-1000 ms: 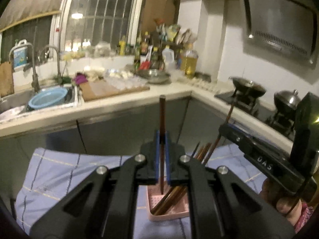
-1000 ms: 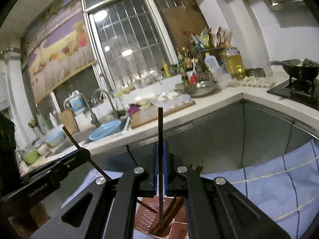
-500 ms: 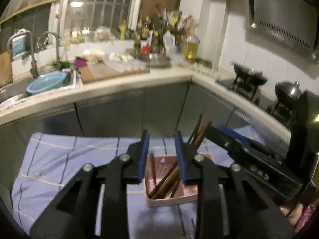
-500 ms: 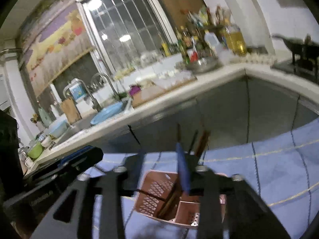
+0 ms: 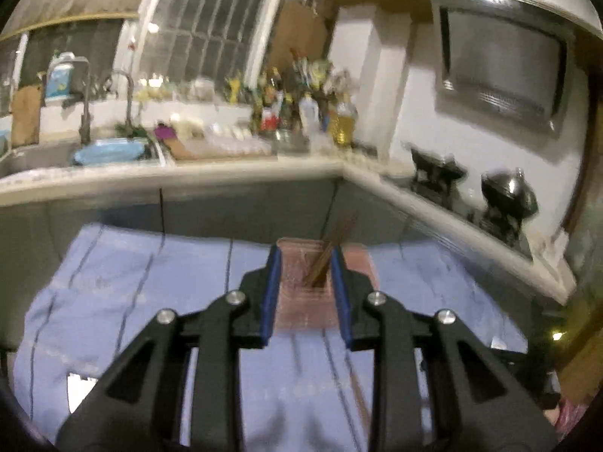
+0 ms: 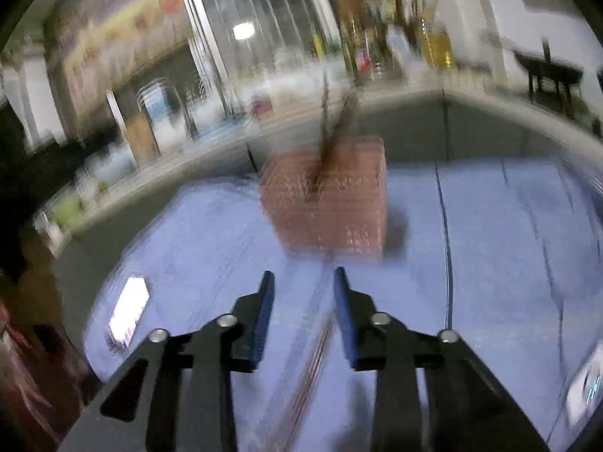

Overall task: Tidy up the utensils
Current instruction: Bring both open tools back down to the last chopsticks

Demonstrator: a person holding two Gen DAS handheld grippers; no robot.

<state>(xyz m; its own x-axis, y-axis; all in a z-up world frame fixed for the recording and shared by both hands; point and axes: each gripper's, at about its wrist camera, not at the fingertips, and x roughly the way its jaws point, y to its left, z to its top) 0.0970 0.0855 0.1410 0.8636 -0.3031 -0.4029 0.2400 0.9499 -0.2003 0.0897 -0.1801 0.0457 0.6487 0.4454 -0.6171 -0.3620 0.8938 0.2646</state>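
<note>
Pink utensil basket [image 5: 324, 275] upright on the blue-clothed surface [image 5: 124, 286], toward its far edge, with grey cabinet fronts [image 5: 233, 203] just behind. Bundle of dark chopsticks [image 5: 333, 248] standing in the basket, leaning right. Bare cloth on both sides of the basket and in front of it. One loose chopstick [image 6: 312, 361], blurred, flat on the cloth near the right hand-held gripper [image 6: 303, 282]; another thin stick [image 5: 358, 391] faintly visible on the cloth in the left wrist view.

Compared with a second ago: no chopstick pinched in either one now, both pulled back from the basket, which sits farther off than half a second ago.

Left hand-held gripper [image 5: 306, 260] spread wide, blue pads [image 5: 272, 282] apart and framing the basket, holding nothing. Right hand-held gripper likewise spread, empty, short of the basket. Heavy motion blur in the right wrist view.
</note>
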